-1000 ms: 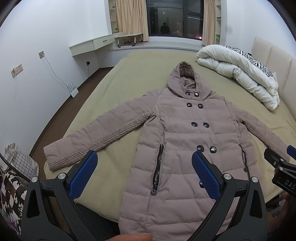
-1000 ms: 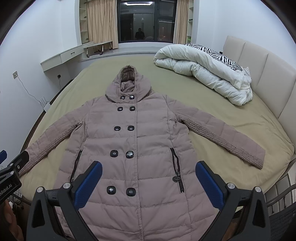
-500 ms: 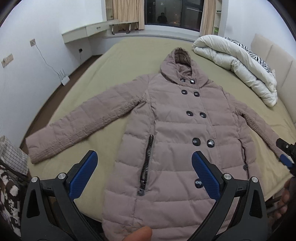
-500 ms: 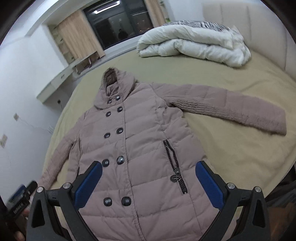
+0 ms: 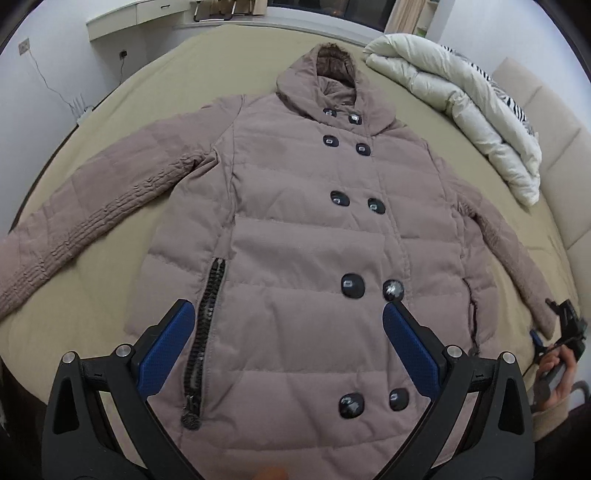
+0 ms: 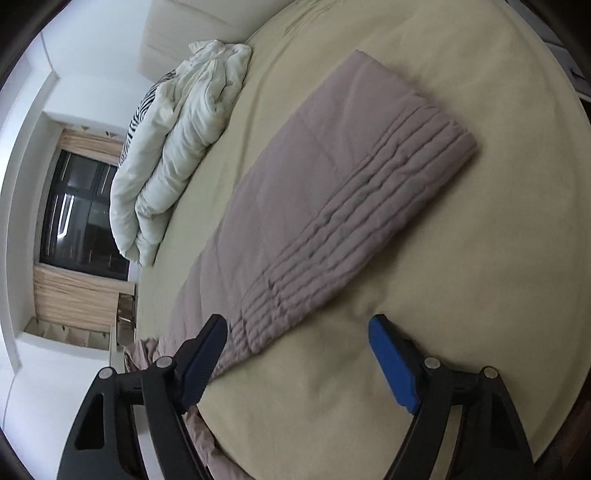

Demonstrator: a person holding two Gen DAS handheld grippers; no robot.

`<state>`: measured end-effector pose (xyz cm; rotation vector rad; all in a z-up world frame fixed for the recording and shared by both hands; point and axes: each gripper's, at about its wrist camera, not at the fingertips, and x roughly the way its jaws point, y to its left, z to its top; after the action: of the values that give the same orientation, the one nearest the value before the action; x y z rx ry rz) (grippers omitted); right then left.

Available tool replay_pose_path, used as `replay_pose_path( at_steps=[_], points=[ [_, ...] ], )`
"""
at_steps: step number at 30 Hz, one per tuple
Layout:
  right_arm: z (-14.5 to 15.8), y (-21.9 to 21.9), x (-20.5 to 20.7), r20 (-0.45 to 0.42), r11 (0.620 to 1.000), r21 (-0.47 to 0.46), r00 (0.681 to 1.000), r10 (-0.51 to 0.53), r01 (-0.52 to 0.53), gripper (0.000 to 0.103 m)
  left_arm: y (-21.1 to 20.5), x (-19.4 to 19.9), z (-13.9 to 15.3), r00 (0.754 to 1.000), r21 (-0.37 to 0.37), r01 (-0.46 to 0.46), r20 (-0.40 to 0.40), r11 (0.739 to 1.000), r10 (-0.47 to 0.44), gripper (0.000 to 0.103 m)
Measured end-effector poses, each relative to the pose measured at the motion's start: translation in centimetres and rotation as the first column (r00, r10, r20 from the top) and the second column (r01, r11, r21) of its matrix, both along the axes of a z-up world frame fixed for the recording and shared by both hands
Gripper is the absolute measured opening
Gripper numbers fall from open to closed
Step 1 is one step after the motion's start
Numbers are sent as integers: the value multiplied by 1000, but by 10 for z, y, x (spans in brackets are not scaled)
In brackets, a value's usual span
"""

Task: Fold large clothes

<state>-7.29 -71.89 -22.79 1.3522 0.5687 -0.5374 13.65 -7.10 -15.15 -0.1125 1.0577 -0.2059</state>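
Observation:
A taupe hooded padded coat [image 5: 295, 240] lies face up on the bed, buttoned, with both sleeves spread out. My left gripper [image 5: 287, 310] hovers open over the coat's lower front, between the zip pocket and the buttons, with nothing in it. In the right wrist view, rolled on its side, the coat's right sleeve [image 6: 332, 192] runs across the sheet to its ribbed cuff. My right gripper [image 6: 297, 323] stands low beside that sleeve, its jaws closing; the sleeve's edge lies by one finger, and the pads press on nothing. In the left wrist view the right gripper [image 5: 565, 325] shows by the cuff.
The olive bed sheet [image 5: 92, 295] reaches the near edge. A white duvet [image 5: 461, 110] with a zebra-striped pillow is heaped by the padded headboard [image 5: 554, 129]. A wall desk [image 5: 129, 18] and a dark window [image 6: 81, 214] lie beyond. A hand [image 5: 557, 376] holds the right gripper.
My left gripper has dropped closer to the coat's lower front. The right gripper has rolled on its side, swung down to the right sleeve, and its jaws have narrowed.

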Motion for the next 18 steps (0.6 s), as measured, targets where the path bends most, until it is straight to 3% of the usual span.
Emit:
replay_pose_path(
  at_steps=[2, 4, 7, 9, 12, 15, 16, 18],
  points=[
    [-2, -12, 2, 23, 999, -16, 999, -39, 39, 81, -6, 8, 0, 1000, -21, -8, 18, 1000, 8, 103],
    [-5, -25, 5, 19, 996, -38, 997, -75, 75, 73, -12, 17, -2, 1000, -60, 4, 17, 998, -3, 103],
    [-7, -39, 17, -24, 994, -63, 996, -91, 89, 51, -13, 28, -2, 1000, -132, 19, 9, 991, -18, 99],
    [2, -43, 30, -62, 992, -115, 996, -58, 51, 24, -14, 37, -5, 1000, -184, 24, -6, 983, -26, 95],
    [37, -34, 61, -77, 971, -239, 997, 10, -28, 15, -11, 49, -6, 999, -250, 19, -24, 968, -26, 95],
    [87, -1, 109, -77, 904, -394, 986, 147, -166, 13, -3, 63, -7, 999, -320, 1, -32, 947, -12, 95],
    [103, 18, 124, -88, 866, -450, 975, 202, -220, 13, 2, 67, -6, 999, -339, -7, -32, 941, -4, 95],
    [136, 67, 159, -136, 742, -578, 937, 323, -339, 13, 10, 79, -7, 999, -378, -24, -37, 926, 10, 95]
  ],
)
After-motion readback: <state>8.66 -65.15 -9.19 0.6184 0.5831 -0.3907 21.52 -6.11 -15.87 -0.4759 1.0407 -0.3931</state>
